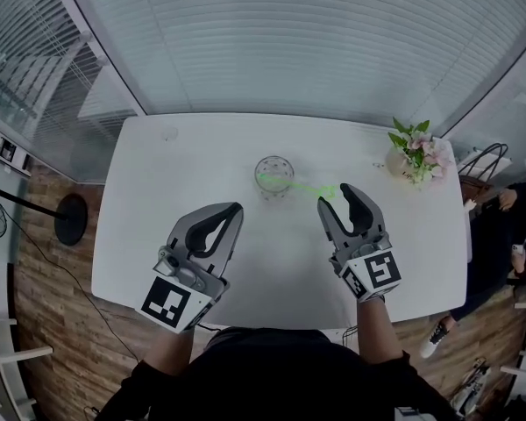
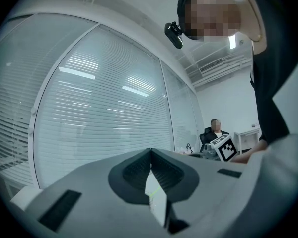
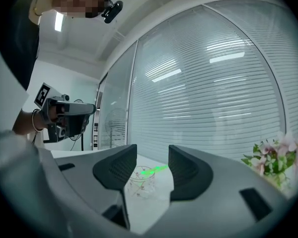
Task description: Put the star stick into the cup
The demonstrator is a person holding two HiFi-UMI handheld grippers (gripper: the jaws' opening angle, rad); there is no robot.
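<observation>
Star stick [image 1: 300, 187] is resting in the cup [image 1: 273, 175] — just ahead of my right gripper's [image 1: 336, 196] spread jaws.
Thin, glowing green, it is slanting out toward them — my left gripper [image 1: 235, 209] is pressing its jaws together.

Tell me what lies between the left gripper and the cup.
Nothing. The head view shows only bare white table between the left gripper and the cup.

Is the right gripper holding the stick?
No, the right gripper has its jaws apart with nothing between them, and the stick leans in the cup beyond.
</observation>
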